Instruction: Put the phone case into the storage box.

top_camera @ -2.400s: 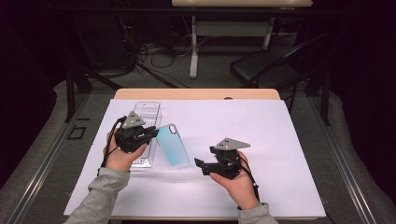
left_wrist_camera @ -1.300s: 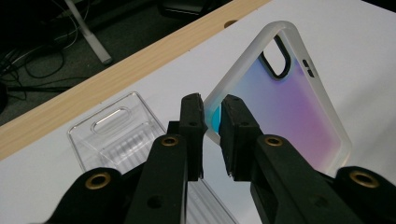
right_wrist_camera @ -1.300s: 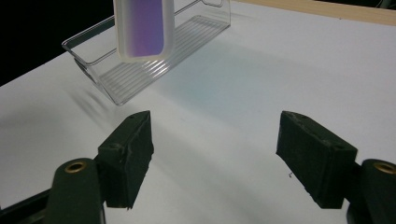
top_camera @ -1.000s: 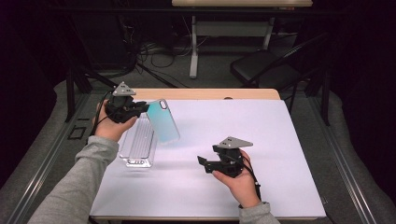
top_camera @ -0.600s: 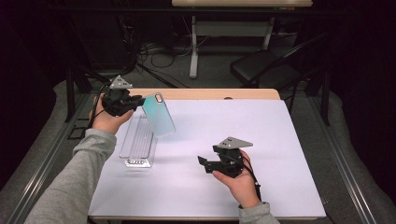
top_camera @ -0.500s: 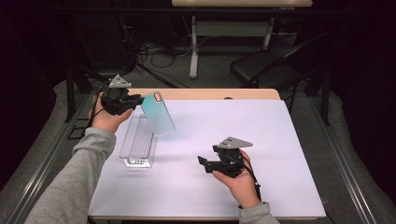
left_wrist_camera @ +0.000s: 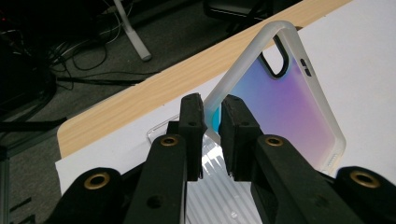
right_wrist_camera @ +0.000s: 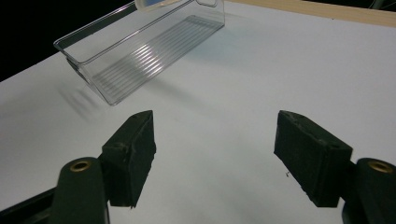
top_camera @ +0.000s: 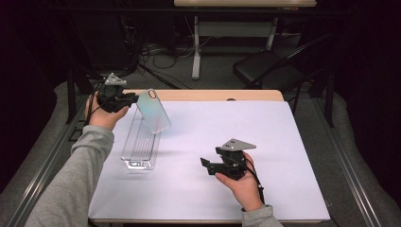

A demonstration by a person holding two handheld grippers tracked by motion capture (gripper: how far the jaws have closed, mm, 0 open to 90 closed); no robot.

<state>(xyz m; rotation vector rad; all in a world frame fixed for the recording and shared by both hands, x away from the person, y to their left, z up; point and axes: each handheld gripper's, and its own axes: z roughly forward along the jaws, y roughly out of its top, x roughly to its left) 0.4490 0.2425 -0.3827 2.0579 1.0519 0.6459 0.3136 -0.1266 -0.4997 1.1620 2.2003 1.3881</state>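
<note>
The left gripper (top_camera: 130, 100) is up at the far left corner of the table (top_camera: 293, 142), its black jaws pinched on the frosted rim of a phone case (top_camera: 153, 111). The case is a thin rounded rectangle with a glossy back that shades from teal to purple, an oval camera cutout near one end, and it hangs tilted in the air above the tray (top_camera: 139, 144). The tray is clear plastic, long and narrow with a ribbed floor, lying on the smooth white table cover. The right gripper (top_camera: 205, 164) sits low at the near middle, its matte jaws spread wide with nothing between them.
</note>
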